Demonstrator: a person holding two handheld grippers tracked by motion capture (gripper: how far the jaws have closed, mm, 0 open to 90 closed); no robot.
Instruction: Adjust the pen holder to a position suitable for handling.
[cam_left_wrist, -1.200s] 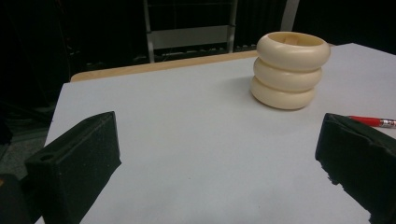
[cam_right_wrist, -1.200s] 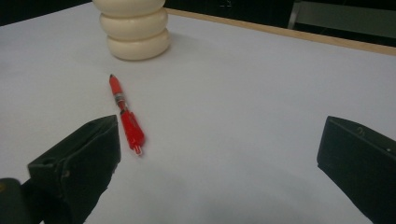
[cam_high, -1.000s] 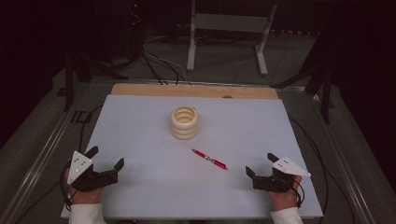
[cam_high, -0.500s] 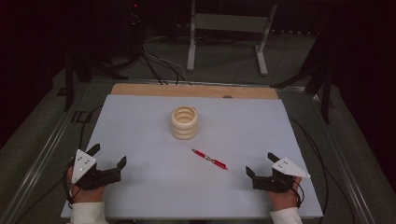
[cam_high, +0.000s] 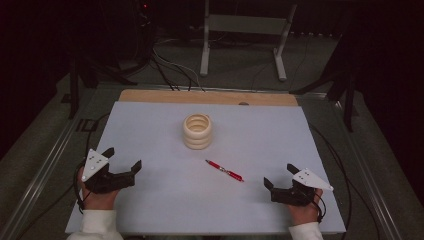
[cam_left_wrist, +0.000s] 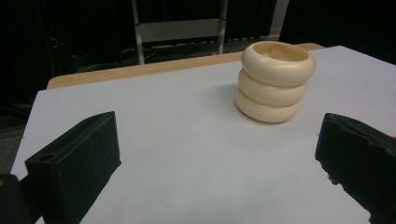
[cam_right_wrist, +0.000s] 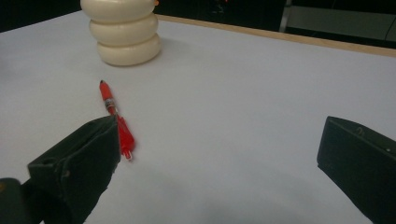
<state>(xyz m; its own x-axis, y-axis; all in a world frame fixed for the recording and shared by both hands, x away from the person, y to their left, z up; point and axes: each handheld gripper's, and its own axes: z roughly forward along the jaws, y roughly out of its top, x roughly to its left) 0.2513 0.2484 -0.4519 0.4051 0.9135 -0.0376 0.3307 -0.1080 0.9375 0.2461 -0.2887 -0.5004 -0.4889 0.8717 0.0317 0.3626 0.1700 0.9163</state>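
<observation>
Left hand-held gripper (cam_high: 122, 161): we see it spread wide, nothing held, and swung since a second ago to aim at the ring stack (cam_high: 197, 131).
Right hand-held gripper (cam_high: 280, 177): jaws parted, nothing held, unmoved at the bench's (cam_high: 260, 125) near right.
Red pen (cam_high: 224, 170): flat on the bench, near the right jaws, untouched.
Meaning: we judge the reach barely begun.
</observation>
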